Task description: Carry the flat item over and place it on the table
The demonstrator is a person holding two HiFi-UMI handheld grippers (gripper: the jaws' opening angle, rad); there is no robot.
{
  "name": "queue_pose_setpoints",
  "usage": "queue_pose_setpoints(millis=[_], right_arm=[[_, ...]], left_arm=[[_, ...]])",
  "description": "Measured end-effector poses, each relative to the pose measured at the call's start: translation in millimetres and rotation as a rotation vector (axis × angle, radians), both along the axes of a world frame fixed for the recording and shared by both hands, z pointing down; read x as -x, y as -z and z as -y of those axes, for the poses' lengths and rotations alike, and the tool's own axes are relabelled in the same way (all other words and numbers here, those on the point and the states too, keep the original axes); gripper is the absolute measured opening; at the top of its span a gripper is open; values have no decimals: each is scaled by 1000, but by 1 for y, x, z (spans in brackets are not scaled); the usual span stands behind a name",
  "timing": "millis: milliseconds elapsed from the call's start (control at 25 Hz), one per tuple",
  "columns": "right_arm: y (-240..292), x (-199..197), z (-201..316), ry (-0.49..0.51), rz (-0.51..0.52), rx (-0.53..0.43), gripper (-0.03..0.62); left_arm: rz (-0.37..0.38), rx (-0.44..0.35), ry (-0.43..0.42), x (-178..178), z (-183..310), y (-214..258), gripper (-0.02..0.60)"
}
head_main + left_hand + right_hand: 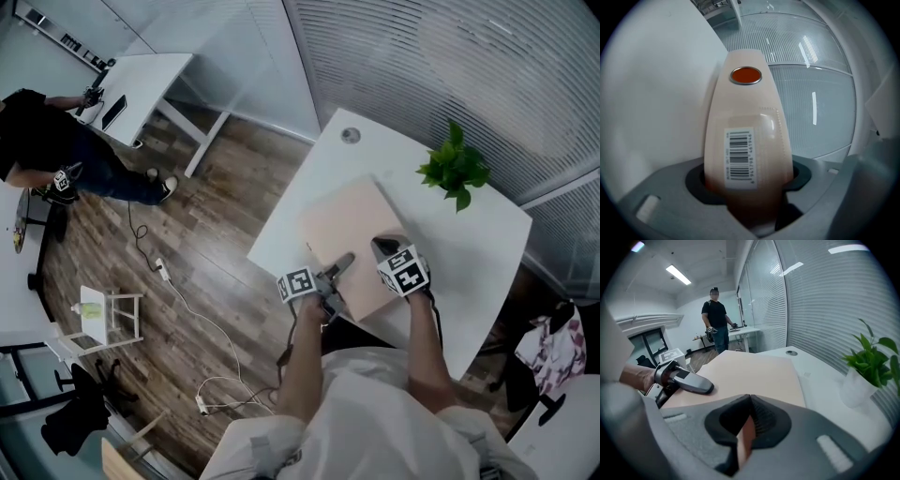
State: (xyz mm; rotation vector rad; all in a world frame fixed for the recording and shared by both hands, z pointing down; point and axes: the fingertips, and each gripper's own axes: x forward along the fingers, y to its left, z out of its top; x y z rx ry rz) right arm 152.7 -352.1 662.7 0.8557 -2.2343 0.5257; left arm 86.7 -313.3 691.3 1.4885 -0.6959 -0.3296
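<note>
Office room with a wood floor (216, 281), and the white surface (469, 272) sits by the glass wall with a potted plant (455, 169) at its far right. The flat board (352, 225) is low over that surface. Both grips are on its near edge: the left hand-held gripper (339, 265) is clamped on it, and the right hand-held gripper (386, 248) is pinched tight on the rim too.

What I'd worry about: the board's near-left corner looks like it hangs past the surface's edge. Let go there and it could tip off onto the floor. Holding only one edge also means the far end may slap down or skid. Shove it further in to fix that and the far corner heads toward the plant, I reckon.
</note>
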Motion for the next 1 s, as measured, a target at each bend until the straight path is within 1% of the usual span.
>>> queue_pose_setpoints(millis=[120, 200, 320, 440, 560, 800, 1000], right_arm=[[1, 0, 7, -6, -12, -28, 2], [3, 3, 9, -18, -15, -54, 3], [1, 3, 11, -52, -9, -66, 2], [-1, 0, 12, -64, -12, -57, 3], [-2, 3, 12, -65, -13, -51, 2], [-3, 3, 12, -73, -22, -45, 2], [-4, 4, 11, -72, -19, -45, 3]], left_arm=[[38, -33, -5, -1, 7, 2, 307], [75, -38, -3, 2, 9, 5, 311], [119, -11, 5, 9, 10, 3, 328], [133, 11, 15, 8, 11, -2, 339], [154, 35, 24, 19, 6, -4, 348], [240, 30, 21, 28, 0, -5, 353], [300, 33, -2, 30, -6, -7, 357]])
